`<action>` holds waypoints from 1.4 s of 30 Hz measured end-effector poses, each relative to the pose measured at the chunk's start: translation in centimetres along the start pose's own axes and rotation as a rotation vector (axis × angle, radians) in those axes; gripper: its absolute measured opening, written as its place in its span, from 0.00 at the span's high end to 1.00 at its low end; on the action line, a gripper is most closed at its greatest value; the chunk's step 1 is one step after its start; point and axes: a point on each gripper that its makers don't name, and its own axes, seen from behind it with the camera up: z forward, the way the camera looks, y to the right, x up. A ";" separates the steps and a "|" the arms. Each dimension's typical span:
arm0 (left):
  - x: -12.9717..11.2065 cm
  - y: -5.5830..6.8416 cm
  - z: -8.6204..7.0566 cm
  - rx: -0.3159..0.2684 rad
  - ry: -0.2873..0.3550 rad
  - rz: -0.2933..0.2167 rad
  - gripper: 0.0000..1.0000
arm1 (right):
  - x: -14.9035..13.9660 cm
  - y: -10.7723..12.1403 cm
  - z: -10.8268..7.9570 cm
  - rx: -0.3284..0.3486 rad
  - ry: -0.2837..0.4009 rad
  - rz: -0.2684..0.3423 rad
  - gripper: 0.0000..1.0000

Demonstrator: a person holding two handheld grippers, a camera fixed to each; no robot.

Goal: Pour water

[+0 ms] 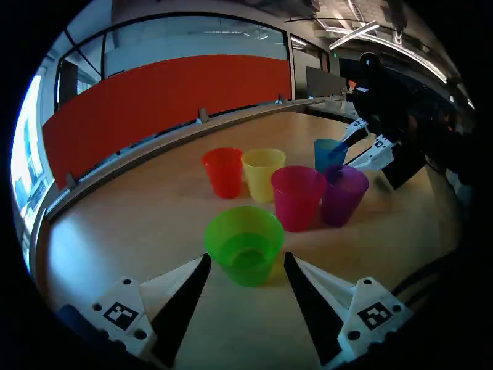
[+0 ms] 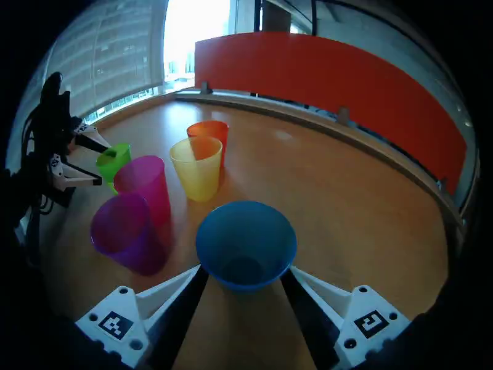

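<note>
Left gripper view: nearest is my left gripper [image 1: 246, 262], jaws spread either side of the green cup [image 1: 244, 245], which stands on the bench [image 1: 154, 216]. The tips sit at its wall; I cannot tell whether they press. Probably the receiving cup, flanked to steady it. Translucent; contents unclear.

Right gripper view: my right gripper [image 2: 244, 271], jaws closed on both walls of the blue cup [image 2: 246, 243], presumably the pourer. Interior dark, water level not discernible.
</note>
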 end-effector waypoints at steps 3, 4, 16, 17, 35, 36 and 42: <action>-0.1 0.0 -0.3 0.000 -0.002 -0.005 0.12 | -0.1 0.0 -0.4 -0.005 0.004 0.004 0.12; -0.2 0.0 -0.4 0.001 -0.002 -0.008 0.12 | -0.2 0.0 -0.5 -0.005 0.006 0.007 0.12; -0.6 -0.7 -2.2 0.035 0.013 -0.042 0.12 | -1.4 0.2 -2.6 -0.034 0.025 0.028 0.12; -0.5 -0.8 -2.3 0.038 0.017 -0.048 0.12 | -1.4 0.3 -2.8 -0.038 0.028 0.030 0.12; -1.3 -3.8 -6.1 0.193 0.072 -0.122 0.12 | -1.8 2.2 -6.9 -0.171 0.138 0.083 0.12; -1.2 -4.0 -6.4 0.203 0.078 -0.125 0.12 | -1.8 2.4 -7.1 -0.182 0.145 0.087 0.12; -0.8 -5.1 -7.9 0.250 0.116 -0.137 0.12 | -1.6 3.4 -8.5 -0.247 0.203 0.100 0.12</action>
